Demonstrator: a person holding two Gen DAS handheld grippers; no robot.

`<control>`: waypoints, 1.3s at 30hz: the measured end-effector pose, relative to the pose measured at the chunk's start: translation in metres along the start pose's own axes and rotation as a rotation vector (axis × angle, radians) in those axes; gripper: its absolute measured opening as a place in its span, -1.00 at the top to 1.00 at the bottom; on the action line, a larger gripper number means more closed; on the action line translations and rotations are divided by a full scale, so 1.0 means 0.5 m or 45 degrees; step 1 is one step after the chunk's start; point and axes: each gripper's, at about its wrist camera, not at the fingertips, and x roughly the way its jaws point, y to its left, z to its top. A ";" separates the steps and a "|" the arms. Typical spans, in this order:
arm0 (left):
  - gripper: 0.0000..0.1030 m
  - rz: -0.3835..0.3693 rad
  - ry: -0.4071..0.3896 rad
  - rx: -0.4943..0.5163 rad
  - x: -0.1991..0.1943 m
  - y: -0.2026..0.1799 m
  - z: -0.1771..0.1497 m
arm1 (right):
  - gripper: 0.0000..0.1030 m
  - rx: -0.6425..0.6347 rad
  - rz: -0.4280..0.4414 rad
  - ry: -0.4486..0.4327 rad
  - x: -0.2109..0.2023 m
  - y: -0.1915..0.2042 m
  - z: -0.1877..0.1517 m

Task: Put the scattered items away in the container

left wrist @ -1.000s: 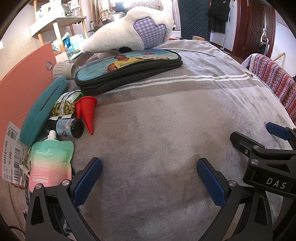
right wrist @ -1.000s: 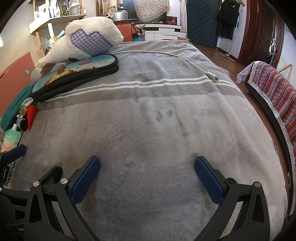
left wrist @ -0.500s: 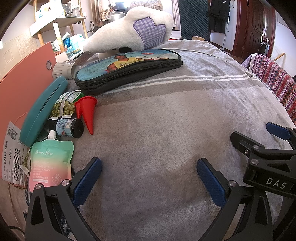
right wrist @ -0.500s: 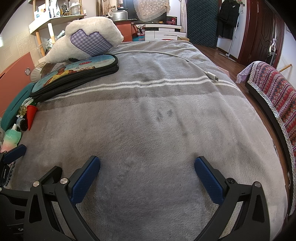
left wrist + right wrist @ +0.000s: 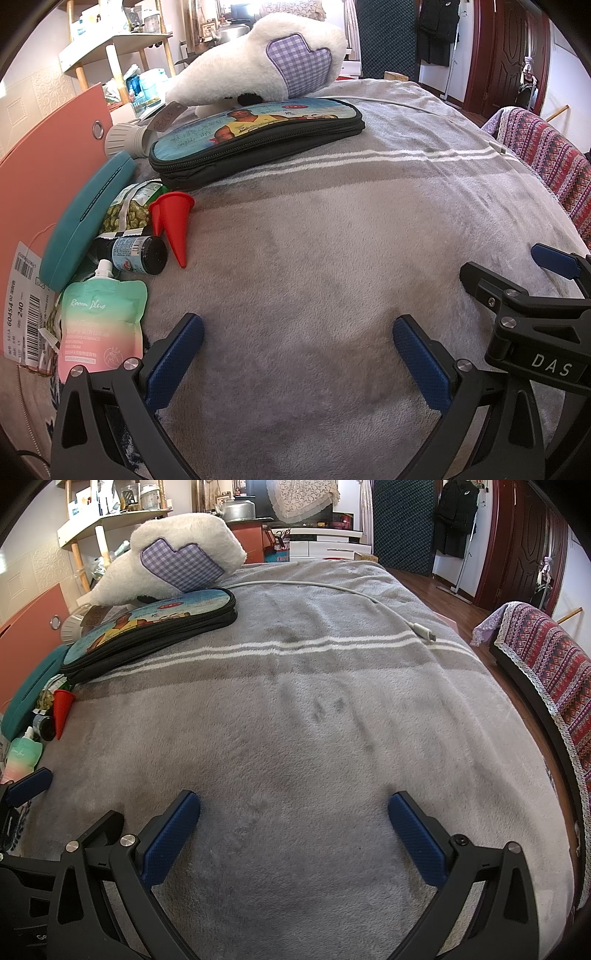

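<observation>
A black zip pouch with a printed blue top [image 5: 255, 138] lies on the grey blanket [image 5: 332, 240], also in the right wrist view [image 5: 147, 631]. Left of it lie a red cone [image 5: 175, 221], a dark small bottle [image 5: 136, 253], a green-pink spout pouch [image 5: 101, 325], a green pea snack bag [image 5: 129, 210] and a teal case [image 5: 85, 221]. My left gripper [image 5: 295, 354] is open and empty over bare blanket, right of these items. My right gripper [image 5: 293, 830] is open and empty, beside the left one.
A white plush with a purple check heart [image 5: 266, 70] lies behind the pouch. A white charging cable [image 5: 369, 602] crosses the far blanket. A salmon-pink panel [image 5: 40, 166] stands at the left. A patterned cloth [image 5: 546, 664] lies at the right edge.
</observation>
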 end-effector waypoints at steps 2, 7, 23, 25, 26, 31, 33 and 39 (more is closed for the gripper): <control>-1.00 0.000 0.000 0.000 0.000 0.000 0.000 | -0.99 0.000 0.000 0.000 0.000 0.000 0.000; -1.00 0.000 0.000 -0.001 0.000 0.000 -0.001 | -0.99 0.000 0.000 0.000 -0.002 0.000 0.002; -1.00 0.001 0.000 -0.002 0.000 0.000 -0.001 | -0.99 -0.001 0.000 0.000 -0.004 0.001 0.003; -1.00 0.002 0.000 -0.002 0.000 0.000 -0.001 | -0.99 -0.001 0.000 0.000 -0.002 0.001 0.002; -1.00 0.002 0.000 -0.002 0.000 0.000 -0.001 | -0.99 -0.001 0.000 0.000 0.000 0.000 -0.001; -1.00 0.002 0.000 -0.002 -0.001 0.002 -0.002 | -0.99 -0.001 0.000 0.000 0.000 0.000 -0.001; -1.00 0.002 0.000 -0.003 -0.001 0.001 -0.002 | -0.99 -0.001 0.000 0.000 0.000 0.000 -0.001; -1.00 0.002 0.000 -0.003 0.000 -0.001 -0.001 | -0.99 -0.001 0.000 0.000 0.000 0.001 -0.001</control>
